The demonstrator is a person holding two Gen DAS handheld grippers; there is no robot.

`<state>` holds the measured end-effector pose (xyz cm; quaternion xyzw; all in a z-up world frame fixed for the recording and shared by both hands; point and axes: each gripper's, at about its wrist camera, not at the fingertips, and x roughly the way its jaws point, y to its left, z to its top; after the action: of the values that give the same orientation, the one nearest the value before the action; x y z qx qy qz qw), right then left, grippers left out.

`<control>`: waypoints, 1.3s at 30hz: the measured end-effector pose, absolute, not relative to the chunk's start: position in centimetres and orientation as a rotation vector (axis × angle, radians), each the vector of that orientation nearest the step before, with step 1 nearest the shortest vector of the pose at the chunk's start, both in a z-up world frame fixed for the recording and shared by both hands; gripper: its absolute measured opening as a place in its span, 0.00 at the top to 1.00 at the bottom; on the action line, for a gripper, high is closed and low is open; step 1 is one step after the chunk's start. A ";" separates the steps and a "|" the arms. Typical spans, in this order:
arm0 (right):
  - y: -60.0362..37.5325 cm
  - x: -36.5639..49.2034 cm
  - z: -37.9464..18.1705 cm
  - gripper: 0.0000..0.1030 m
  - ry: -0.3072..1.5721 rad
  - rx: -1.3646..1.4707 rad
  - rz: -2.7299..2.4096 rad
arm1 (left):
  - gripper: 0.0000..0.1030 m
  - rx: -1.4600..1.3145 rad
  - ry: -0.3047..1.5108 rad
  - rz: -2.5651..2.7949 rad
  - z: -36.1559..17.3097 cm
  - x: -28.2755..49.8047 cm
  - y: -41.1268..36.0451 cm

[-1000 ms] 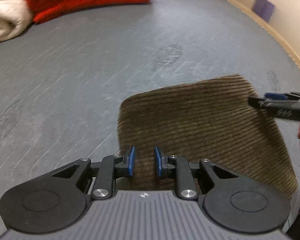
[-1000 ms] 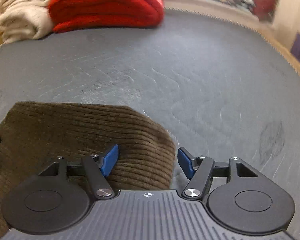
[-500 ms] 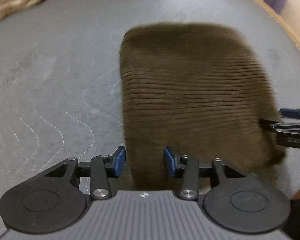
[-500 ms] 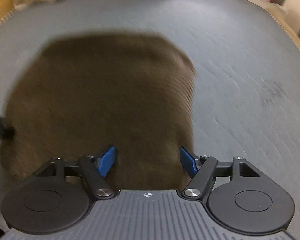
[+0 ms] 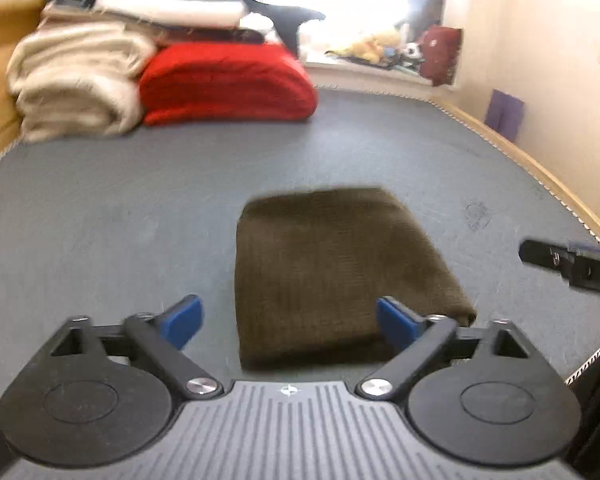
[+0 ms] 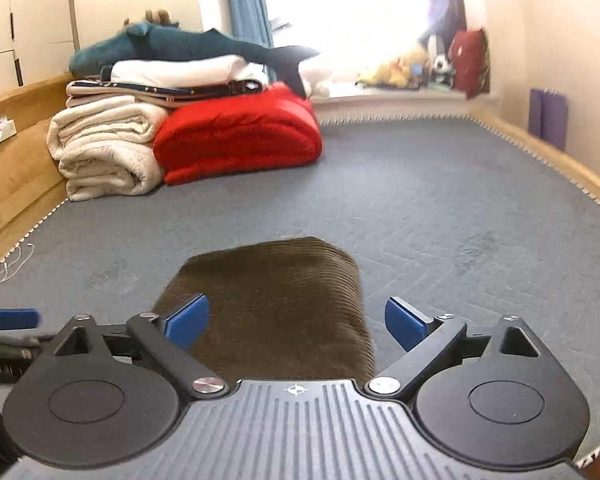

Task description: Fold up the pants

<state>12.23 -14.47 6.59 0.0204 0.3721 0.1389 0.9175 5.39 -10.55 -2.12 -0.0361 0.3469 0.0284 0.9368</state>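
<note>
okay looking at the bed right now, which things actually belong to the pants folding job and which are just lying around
Part of the job:
- folded brown corduroy pants on the grey mattress
- left claw, open, nothing in it
- right claw, open, nothing in it

Just lying about:
- folded red blanket
- rolled cream blanket
- teal plush shark on the stack of linens
- soft toys on the windowsill

Grey mattress (image 6: 440, 200) (pants (image 6: 276, 300), blankets (image 6: 236, 136))

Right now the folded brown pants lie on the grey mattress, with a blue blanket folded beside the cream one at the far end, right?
Not quite: the blanket beside the cream one is red, as the right wrist view shows. The folded brown pants do lie on the grey mattress.
</note>
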 end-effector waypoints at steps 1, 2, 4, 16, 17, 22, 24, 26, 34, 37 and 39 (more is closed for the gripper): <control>-15.0 11.3 4.1 0.07 0.836 0.040 0.232 | 0.01 -0.045 0.769 0.072 -3.6 5.7 -11.2; -15.0 11.3 4.1 0.08 0.836 0.040 0.232 | 0.01 -0.017 0.815 0.083 -4.4 6.1 -11.5; -14.7 11.6 2.4 0.09 0.917 0.047 0.217 | 0.01 0.008 0.825 0.088 -5.8 7.2 -11.7; -13.6 14.3 -1.6 0.09 1.024 -0.010 0.123 | 0.01 -0.109 0.904 0.136 -8.9 11.0 -9.5; -13.6 14.3 -1.6 0.09 1.024 -0.010 0.123 | 0.01 -0.111 0.899 0.134 -8.8 11.0 -9.6; -12.6 13.8 -1.6 0.09 1.021 -0.067 0.157 | 0.01 -0.094 0.900 0.124 -9.3 11.3 -10.0; -12.4 13.8 -1.7 0.09 1.023 -0.081 0.158 | 0.01 -0.094 0.905 0.123 -9.5 11.3 -9.9; -12.2 13.9 -1.8 0.09 1.026 -0.088 0.156 | 0.01 -0.095 0.907 0.125 -9.7 11.4 -9.8; -11.6 14.2 -2.2 0.09 1.034 -0.102 0.162 | 0.01 -0.099 0.909 0.121 -9.9 11.8 -9.8; -11.4 14.0 -2.2 0.09 1.032 -0.111 0.162 | 0.01 -0.103 0.912 0.119 -10.0 11.8 -9.8; -11.4 14.0 -2.1 0.09 1.030 -0.111 0.162 | 0.00 -0.103 0.912 0.115 -9.9 11.8 -9.9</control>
<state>13.97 -11.43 -2.07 -0.0528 0.4919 0.0774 0.8656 11.76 -9.88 -9.94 -0.0496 0.4398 0.0557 0.8950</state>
